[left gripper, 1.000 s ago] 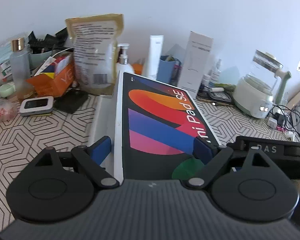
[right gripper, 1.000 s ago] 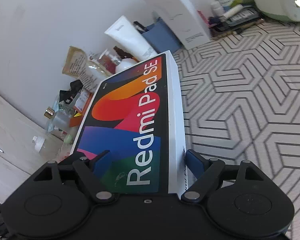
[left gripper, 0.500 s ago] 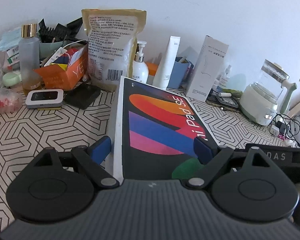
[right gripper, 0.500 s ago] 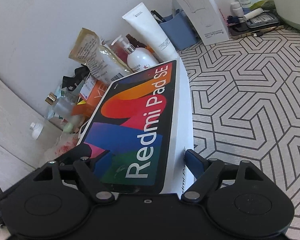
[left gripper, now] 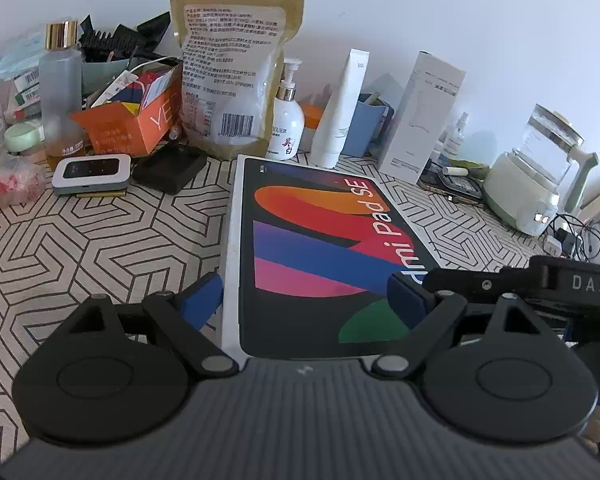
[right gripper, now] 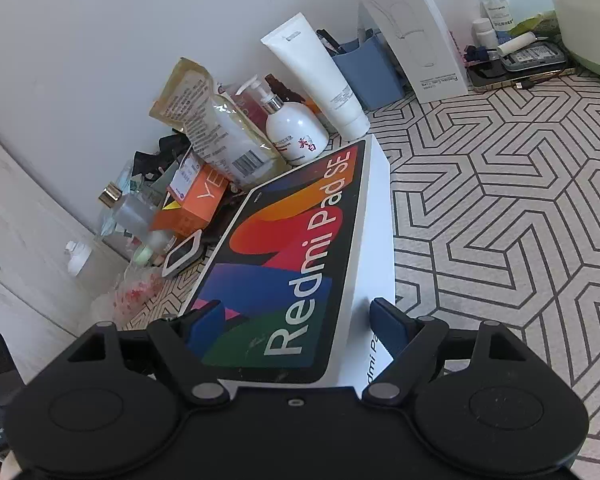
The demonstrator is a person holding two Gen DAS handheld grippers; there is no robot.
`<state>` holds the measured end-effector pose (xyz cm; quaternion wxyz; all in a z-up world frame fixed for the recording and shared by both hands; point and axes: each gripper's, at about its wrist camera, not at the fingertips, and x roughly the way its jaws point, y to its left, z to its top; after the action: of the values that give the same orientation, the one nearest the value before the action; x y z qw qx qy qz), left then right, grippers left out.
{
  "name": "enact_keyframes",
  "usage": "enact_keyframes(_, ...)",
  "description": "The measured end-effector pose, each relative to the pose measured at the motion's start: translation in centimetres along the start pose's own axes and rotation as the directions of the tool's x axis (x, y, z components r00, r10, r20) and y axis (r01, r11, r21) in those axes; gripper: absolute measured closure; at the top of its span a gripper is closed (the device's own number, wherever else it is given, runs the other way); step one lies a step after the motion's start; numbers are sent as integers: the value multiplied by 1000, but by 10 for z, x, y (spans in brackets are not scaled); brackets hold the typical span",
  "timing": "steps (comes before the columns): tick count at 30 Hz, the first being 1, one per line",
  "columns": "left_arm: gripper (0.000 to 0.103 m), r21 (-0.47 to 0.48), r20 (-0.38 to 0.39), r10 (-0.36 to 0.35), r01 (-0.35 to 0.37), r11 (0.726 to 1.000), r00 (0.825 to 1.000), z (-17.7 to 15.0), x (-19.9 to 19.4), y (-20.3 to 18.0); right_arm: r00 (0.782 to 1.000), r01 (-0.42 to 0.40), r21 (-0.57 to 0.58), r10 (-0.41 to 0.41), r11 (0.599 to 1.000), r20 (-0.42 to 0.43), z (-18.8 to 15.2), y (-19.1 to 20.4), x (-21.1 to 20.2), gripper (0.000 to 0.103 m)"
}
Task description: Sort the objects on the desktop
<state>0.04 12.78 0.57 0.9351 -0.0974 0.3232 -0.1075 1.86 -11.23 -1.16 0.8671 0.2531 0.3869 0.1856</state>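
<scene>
Both grippers have their blue pads spread wide around the Redmi Pad SE box (left gripper: 320, 248), not really pinching it. The left gripper (left gripper: 306, 300) has one pad (left gripper: 204, 300) just off the box's left edge and the other over its printed top. The right gripper (right gripper: 294, 328) has one pad (right gripper: 388, 328) against the box's white side and the other over the colourful lid, so whether they're pressing is hard to tell.

The box lies flat on the geometric-pattern tabletop (left gripper: 80, 248). Compared to a second ago it sits lower and flatter, and the clutter behind it shows more now. Beyond the box's far edge is a white pump bottle (left gripper: 286, 126), left of that a big food pouch (left gripper: 230, 76), and right of the bottle a white tube (left gripper: 342, 114).
</scene>
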Motion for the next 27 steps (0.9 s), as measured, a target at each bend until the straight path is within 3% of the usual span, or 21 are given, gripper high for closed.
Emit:
enact_keyframes(8,14,31,-20,12,-11,999,1000,-7,3,0,1000,4,-11,-5,1000,-15,-1,-1,2,18)
enact_keyframes(13,14,-89,-74,-81,75,993,994,16,8,24,999,-5,19,6,1000,-39,22,-12,10,18)
enact_keyframes(17,14,-126,-130,-73,56,990,989,38,30,42,998,31,33,-29,999,-58,48,-24,26,18)
enact_keyframes(22,15,-190,-242,-110,64,980,964,52,77,61,991,21,91,-9,996,-134,71,-41,61,18)
enact_keyframes(27,17,-150,-247,-162,128,980,955,54,96,56,986,6,84,8,996,-166,76,-44,85,23)
